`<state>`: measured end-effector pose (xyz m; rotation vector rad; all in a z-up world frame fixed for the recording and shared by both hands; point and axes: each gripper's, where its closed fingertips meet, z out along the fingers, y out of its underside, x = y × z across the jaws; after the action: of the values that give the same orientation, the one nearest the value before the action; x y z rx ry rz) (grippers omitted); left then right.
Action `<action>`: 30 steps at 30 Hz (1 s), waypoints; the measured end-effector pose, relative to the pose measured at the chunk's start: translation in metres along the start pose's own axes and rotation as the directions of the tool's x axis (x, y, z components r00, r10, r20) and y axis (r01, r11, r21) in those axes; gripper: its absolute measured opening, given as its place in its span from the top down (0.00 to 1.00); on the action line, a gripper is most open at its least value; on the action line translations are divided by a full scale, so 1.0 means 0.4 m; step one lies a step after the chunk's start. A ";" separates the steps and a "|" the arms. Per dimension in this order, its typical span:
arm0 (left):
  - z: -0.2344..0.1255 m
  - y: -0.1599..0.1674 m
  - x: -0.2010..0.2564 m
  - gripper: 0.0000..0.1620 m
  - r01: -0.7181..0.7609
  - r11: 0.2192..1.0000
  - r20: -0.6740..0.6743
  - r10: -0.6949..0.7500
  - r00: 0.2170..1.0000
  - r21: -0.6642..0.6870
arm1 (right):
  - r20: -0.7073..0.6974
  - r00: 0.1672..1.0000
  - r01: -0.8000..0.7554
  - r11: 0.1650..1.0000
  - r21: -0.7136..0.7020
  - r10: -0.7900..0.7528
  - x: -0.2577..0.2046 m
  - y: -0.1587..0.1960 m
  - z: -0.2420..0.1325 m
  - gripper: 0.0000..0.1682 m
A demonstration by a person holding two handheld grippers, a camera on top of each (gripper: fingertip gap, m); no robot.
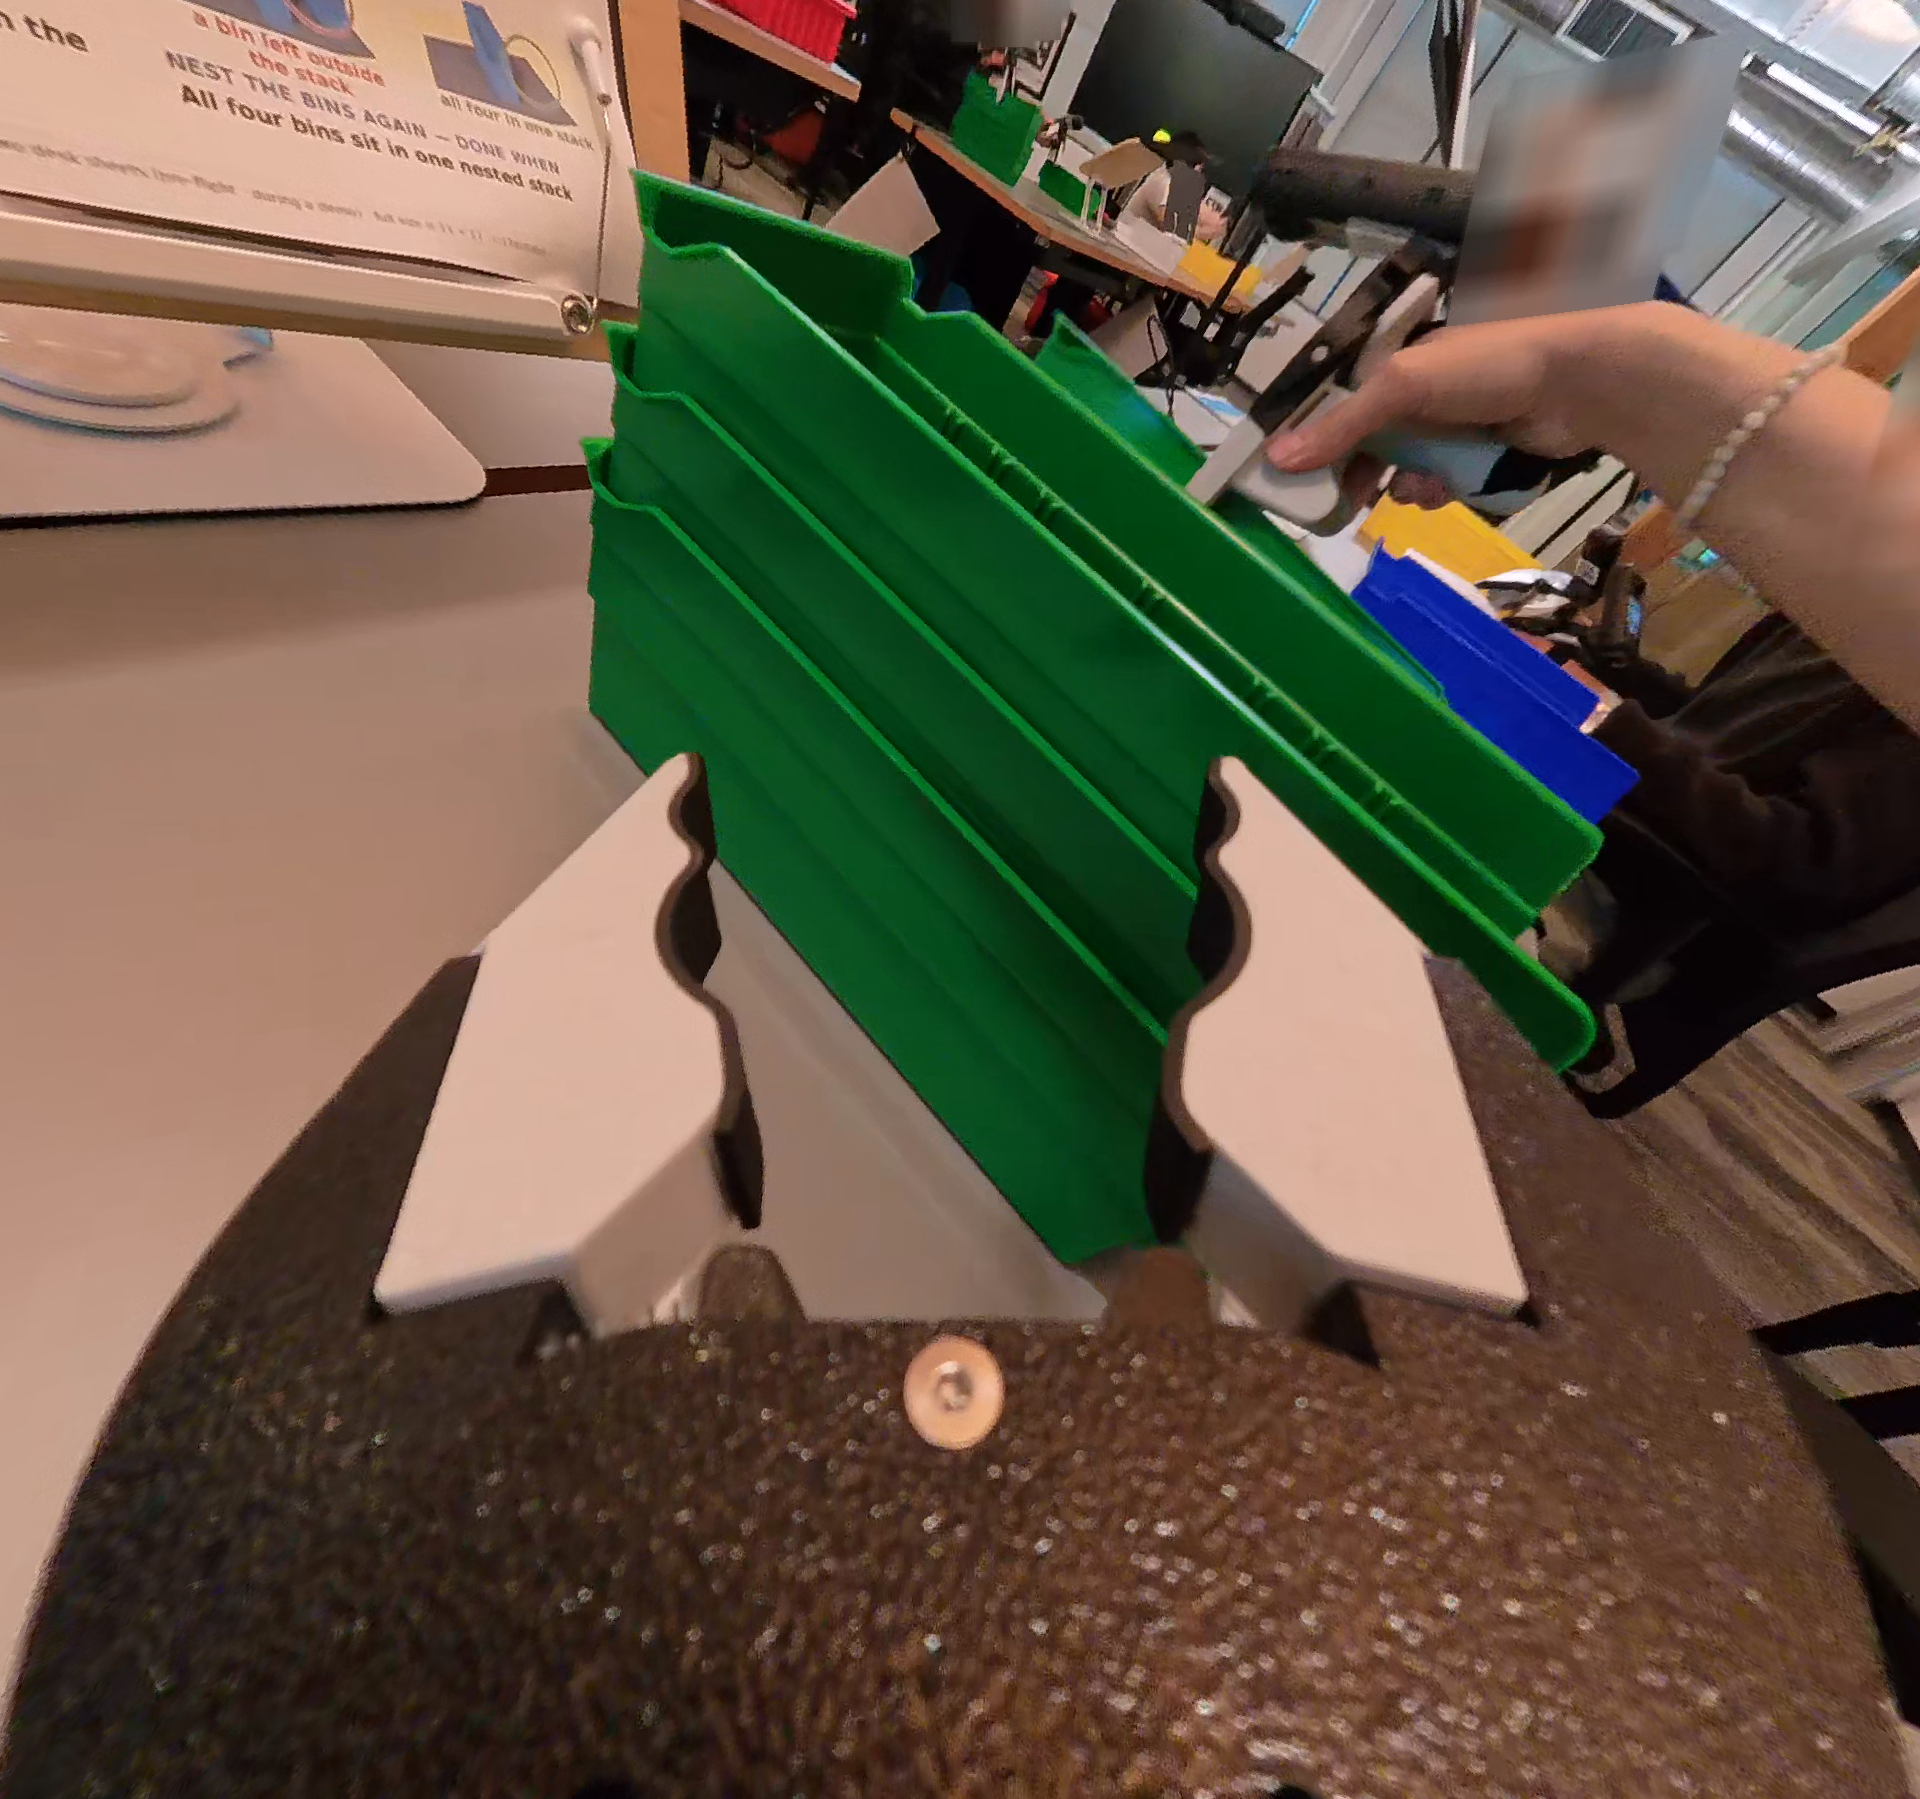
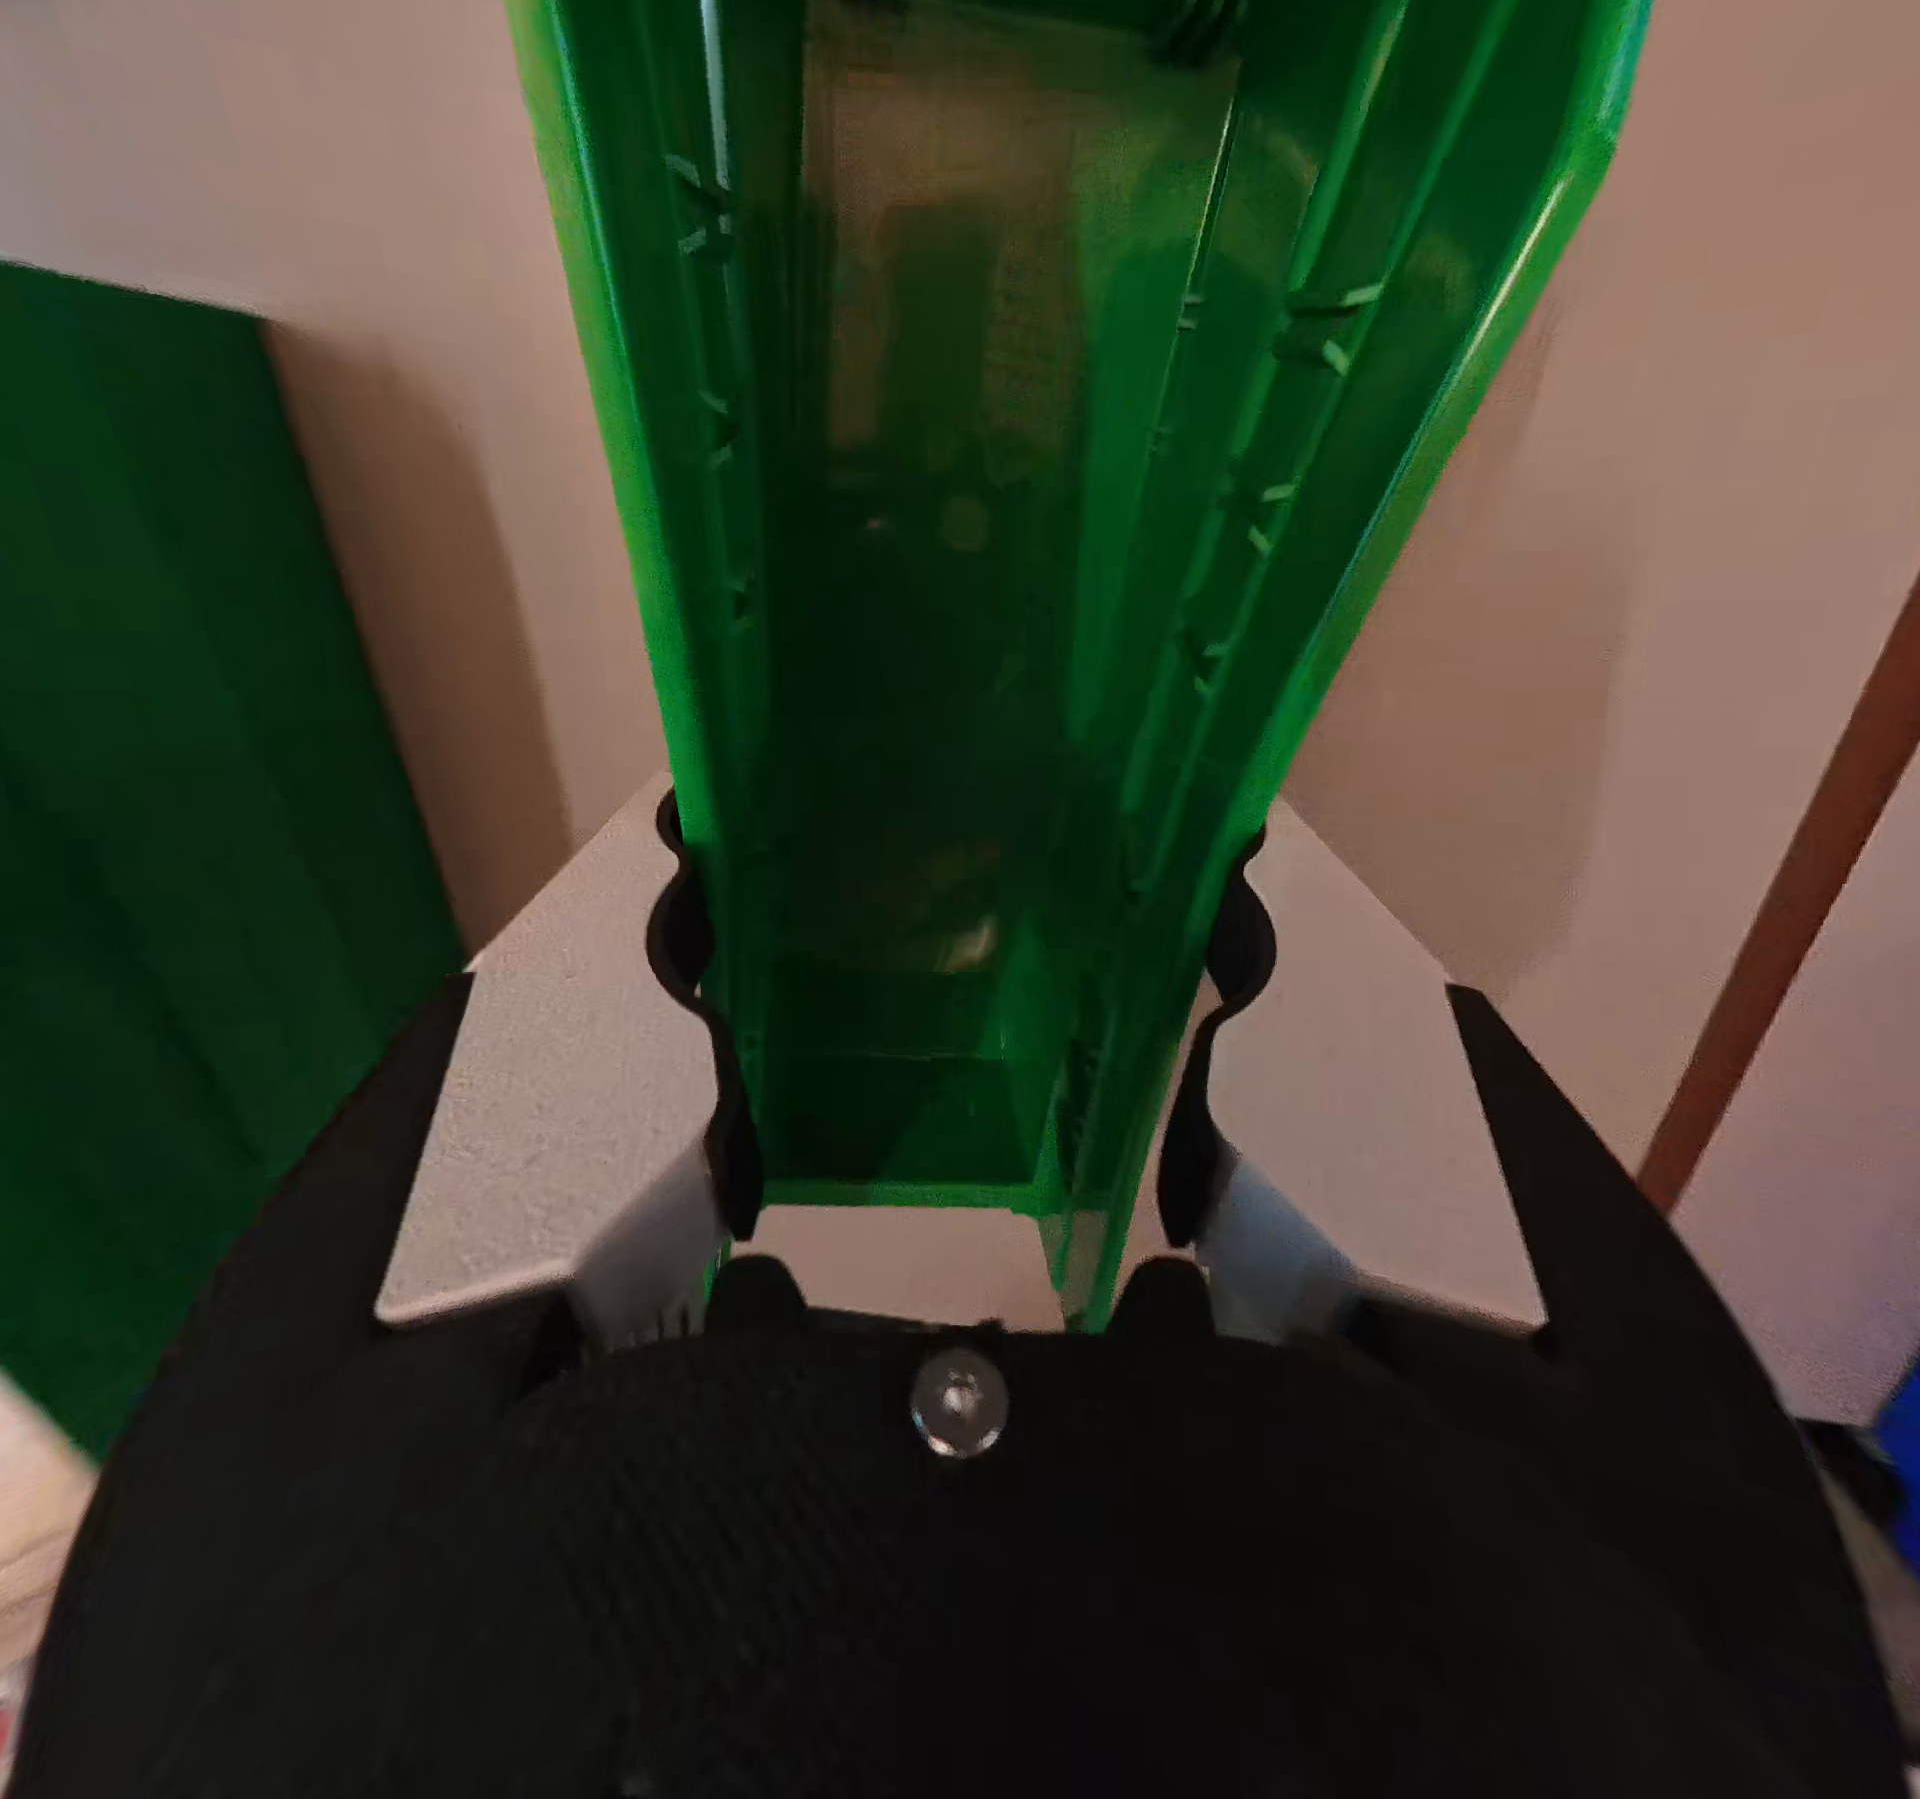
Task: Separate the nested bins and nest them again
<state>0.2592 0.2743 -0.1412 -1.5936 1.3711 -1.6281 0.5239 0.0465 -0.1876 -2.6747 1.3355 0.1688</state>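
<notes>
While four green bins still cling together in a tilted stack (image 1: 935,710), the right claw (image 2: 961,1022) grips the near end of the uppermost bin (image 2: 997,502), one finger against each of its long walls, with that bin's hollow running away from the camera. Seen from the left wrist, this top bin (image 1: 1195,544) sits highest in the stack and looks partly drawn out of the bin beneath it, though its base remains inside; the right claw (image 1: 1278,461) and the hand (image 1: 1538,388) holding it meet the bin at the stack's far side. The left claw (image 1: 956,1001) stands spread apart around the stack's lower near corner, its right finger touching or almost touching the green wall and its left finger clear of it, so it appears to brace rather than pinch, though real contact cannot be confirmed. Beneath the stack lies the pale grey surface (image 1: 260,762), and the stack leans with one end raised off it. Behind the stack hangs an instruction sheet (image 1: 312,56); beyond the stack's far end sit a blue bin (image 1: 1486,679) and yellow bins (image 1: 1444,534). A dark green shape (image 2: 187,762) left of the held bin in the right wrist view is likely the rest of the stack. By this showing, separation has only begun: no bin is yet free, three more await pulling, and the whole re-nesting is still ahead.
</notes>
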 end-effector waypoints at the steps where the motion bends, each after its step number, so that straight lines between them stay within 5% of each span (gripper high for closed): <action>1: -0.002 -0.004 0.000 0.44 0.006 1.000 -0.004 -0.006 1.000 0.008 | 0.024 0.999 -0.026 1.000 0.018 0.026 -0.013 -0.002 -0.035 0.41; 11: -0.017 -0.016 -0.006 0.45 0.009 0.999 0.000 -0.009 1.000 0.031 | -0.014 1.000 0.013 0.991 0.134 -0.011 -0.244 0.004 -0.402 0.41; 15: -0.027 -0.019 -0.014 0.46 0.028 0.999 -0.003 -0.028 1.000 0.036 | -0.006 0.998 0.060 0.986 0.153 -0.060 -0.388 0.016 -0.476 0.41; 22: -0.036 -0.026 -0.010 0.46 0.037 0.998 -0.011 -0.036 0.999 0.053 | 0.116 0.990 0.064 0.988 0.141 -0.081 -0.600 0.047 -0.398 0.42; 30: -0.027 -0.019 0.010 0.46 0.025 0.999 -0.031 -0.023 0.999 0.040 | 0.178 0.983 0.020 0.997 0.078 -0.034 -0.658 0.072 -0.263 0.42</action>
<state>0.2506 0.2772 -0.1308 -1.5740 1.3305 -1.6898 0.3470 0.2166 -0.0429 -2.5445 1.2259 0.3397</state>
